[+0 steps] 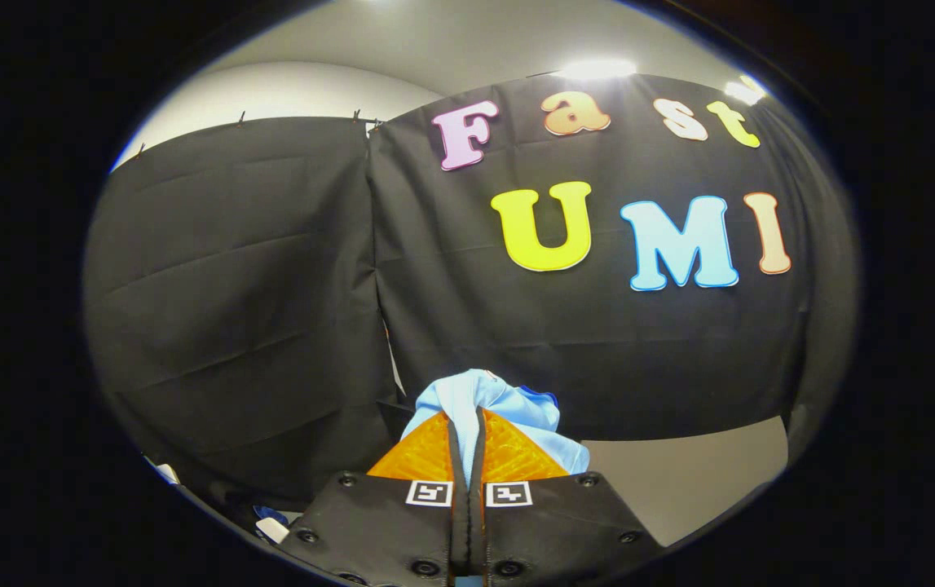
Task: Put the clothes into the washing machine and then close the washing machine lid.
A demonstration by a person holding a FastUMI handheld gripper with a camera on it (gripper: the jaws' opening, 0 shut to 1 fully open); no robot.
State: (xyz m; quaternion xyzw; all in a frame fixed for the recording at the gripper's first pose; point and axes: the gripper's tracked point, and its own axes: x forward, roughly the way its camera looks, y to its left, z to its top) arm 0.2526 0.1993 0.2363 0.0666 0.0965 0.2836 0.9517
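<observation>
Between the two fingers of the gripper (467, 444) a light blue garment (487, 408) is clamped; the fingers are drawn almost together, both pressed on a thin fold of the cloth that runs down the narrow gap between them; the rest of the garment is bunched over and just beyond the fingertips, spilling mostly to the right side, with a darker blue edge seen at its upper right. Beyond the garment the black cloth wall (271, 285) of the booth is hung in two panels, joined at a seam above the fingers; a pale grey surface (679, 481) is seen below the wall, to the right of the fingers; a ceiling light (597, 69) is seen above the wall.
</observation>
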